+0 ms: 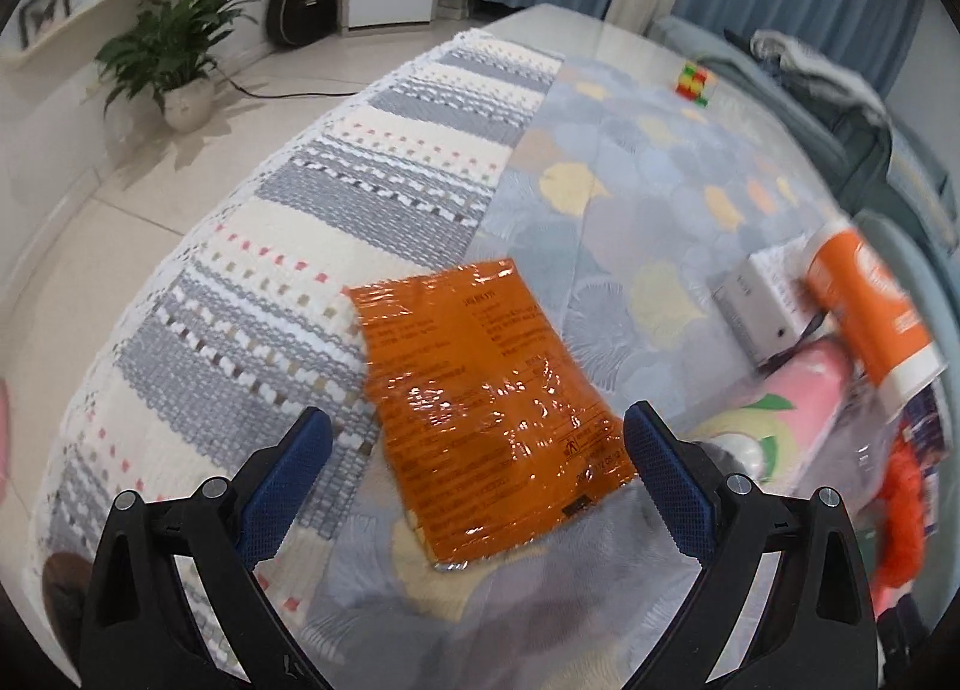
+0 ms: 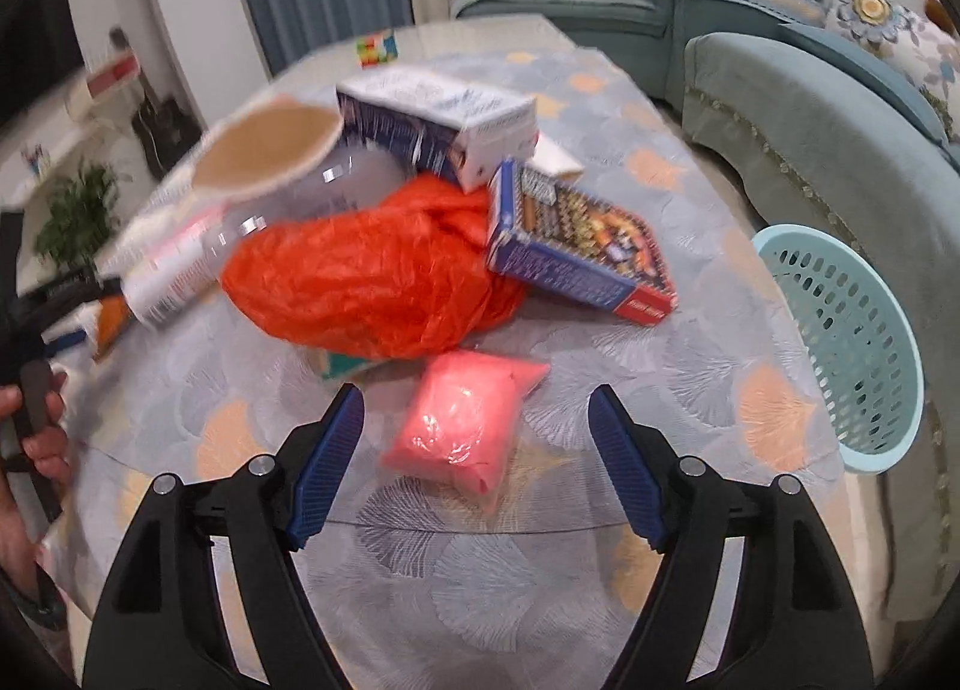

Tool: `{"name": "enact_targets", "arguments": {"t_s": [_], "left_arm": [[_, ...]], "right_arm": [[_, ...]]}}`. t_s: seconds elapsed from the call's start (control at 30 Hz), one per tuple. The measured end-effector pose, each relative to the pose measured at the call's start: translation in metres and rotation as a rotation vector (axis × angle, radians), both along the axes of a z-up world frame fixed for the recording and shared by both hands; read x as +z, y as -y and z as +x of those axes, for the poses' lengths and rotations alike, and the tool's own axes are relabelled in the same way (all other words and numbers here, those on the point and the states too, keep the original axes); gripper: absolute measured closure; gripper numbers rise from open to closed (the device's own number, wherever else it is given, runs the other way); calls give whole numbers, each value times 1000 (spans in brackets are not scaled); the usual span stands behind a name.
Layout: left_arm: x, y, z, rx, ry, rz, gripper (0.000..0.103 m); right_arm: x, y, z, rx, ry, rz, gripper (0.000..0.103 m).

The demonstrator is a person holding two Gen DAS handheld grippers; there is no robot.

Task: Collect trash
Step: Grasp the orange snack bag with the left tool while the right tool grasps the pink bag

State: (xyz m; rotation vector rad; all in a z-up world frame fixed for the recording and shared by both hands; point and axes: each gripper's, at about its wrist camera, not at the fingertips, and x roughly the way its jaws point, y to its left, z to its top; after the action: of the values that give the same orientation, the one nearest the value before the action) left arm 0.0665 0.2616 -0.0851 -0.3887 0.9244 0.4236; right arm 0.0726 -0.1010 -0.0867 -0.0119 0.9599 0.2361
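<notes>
In the left wrist view my left gripper (image 1: 477,438) is open, and a flat orange foil packet (image 1: 480,390) lies on the table between and just beyond its fingers. In the right wrist view my right gripper (image 2: 477,411) is open, with a small pink packet (image 2: 462,426) lying between its fingers. Behind it lies a crumpled orange plastic bag (image 2: 372,282), a blue printed box (image 2: 576,246), a white and blue carton (image 2: 444,120) and a tipped paper cup (image 2: 240,192). A light blue mesh basket (image 2: 852,342) stands at the table's right edge.
The table carries a patterned grey cloth (image 1: 630,162) and a woven striped runner (image 1: 336,246). An orange cup (image 1: 870,306), a white box (image 1: 756,306) and a puzzle cube (image 1: 693,81) lie on it. A teal sofa (image 2: 810,108) is right, a potted plant (image 1: 174,48) left.
</notes>
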Motion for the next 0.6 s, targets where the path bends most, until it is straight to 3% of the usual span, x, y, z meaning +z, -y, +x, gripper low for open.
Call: {"name": "enact_targets", "arguments": {"t_s": [0.17,0.23,0.4,0.53,0.6], "left_arm": [[-7,11,8,-23,-50,66,22],[-5,11,5,-15,-50,82,29],[-1,2,-7,7,-16,76,56],[5,-2,-17,17,17,79,73],[13,-3,-24,27,44,91,92]], "right_arm": [[-11,1,6,2,-56,14,30],[-14,5,8,-11,-71,38,36],[-14,14,7,-33,-58,30,66],[-13,23,7,-45,-53,73,67],[-8,28,3,-56,-30,81,67]]}}
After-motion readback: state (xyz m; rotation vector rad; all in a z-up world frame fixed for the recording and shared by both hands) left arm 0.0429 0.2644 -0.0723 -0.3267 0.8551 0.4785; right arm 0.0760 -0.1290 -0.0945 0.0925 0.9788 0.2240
